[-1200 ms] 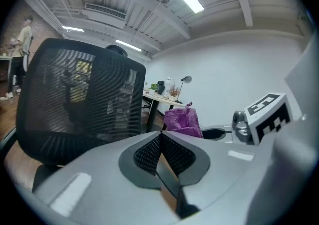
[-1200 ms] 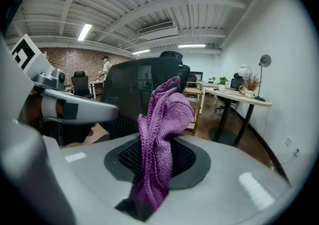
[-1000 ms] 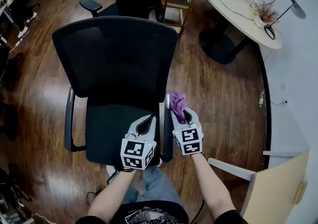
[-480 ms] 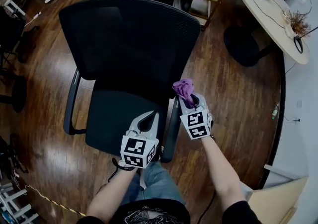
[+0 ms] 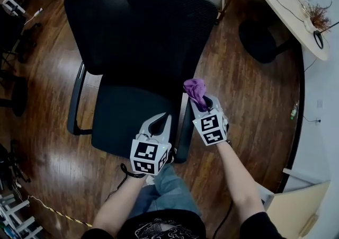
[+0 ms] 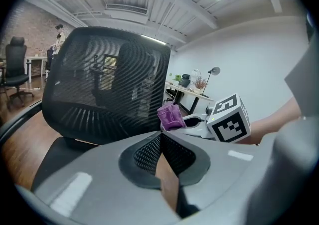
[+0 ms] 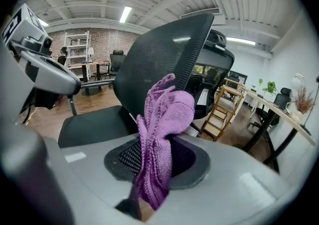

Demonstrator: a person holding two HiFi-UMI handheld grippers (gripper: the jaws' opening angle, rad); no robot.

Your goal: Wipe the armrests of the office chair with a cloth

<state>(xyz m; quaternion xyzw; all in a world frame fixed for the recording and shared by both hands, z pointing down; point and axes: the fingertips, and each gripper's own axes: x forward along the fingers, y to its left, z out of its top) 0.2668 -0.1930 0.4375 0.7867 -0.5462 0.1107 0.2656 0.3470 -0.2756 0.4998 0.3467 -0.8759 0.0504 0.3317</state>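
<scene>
Black mesh and padding make up the office chair (image 5: pixel 140 31), and its left armrest (image 5: pixel 76 100) lies well apart from both tools, far off to their left. The left tool (image 5: pixel 166 117) hangs over the front right part of the seat (image 5: pixel 124 116) with its jaws closed tip to tip and nothing between them; in the left gripper view only a thin slit shows lower down between the mesh pads. Just beside this tool, on its right, runs the right armrest (image 5: pixel 182 145), which passes between the two tools in the head view. The right tool (image 5: pixel 198 101) sits just to the right of that armrest, its jaws clamped on the purple cloth (image 5: pixel 194 88). The cloth is pinched low between the pads and stands up past the jaw tips in a bunched, crumpled tuft, pointing toward the backrest. From the head view the tuft lies at the far end of the right armrest, close beside it; whether it touches the armrest cannot be told. Well apart to the right of both tools, across the wooden floor (image 5: pixel 243 89), stands a round desk (image 5: pixel 286 5).
</scene>
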